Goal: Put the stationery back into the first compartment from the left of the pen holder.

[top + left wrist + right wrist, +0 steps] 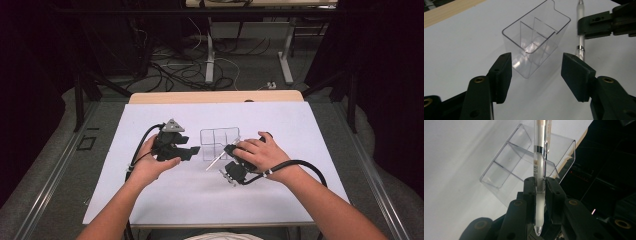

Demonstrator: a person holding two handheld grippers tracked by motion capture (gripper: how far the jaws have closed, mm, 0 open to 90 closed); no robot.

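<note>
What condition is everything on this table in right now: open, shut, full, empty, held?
Clear organiser: upright on the white table cover, compartments empty, not gripped.
Pen: clamped between the right gripper's jaws, tip pointing back toward the camera.
Right gripper: shut on the pen.
Left gripper: open, jaws either side of the organiser's near corner, not touching it.

— Any writing you can read here?
— Nothing legible. The pen [539, 170] has a small printed strip on its barrel just below the metal band, seen in the right gripper view, but it is too small and blurred to make out.
— And the clear holder [536, 42]?
— Plain, no label or mark.
</note>
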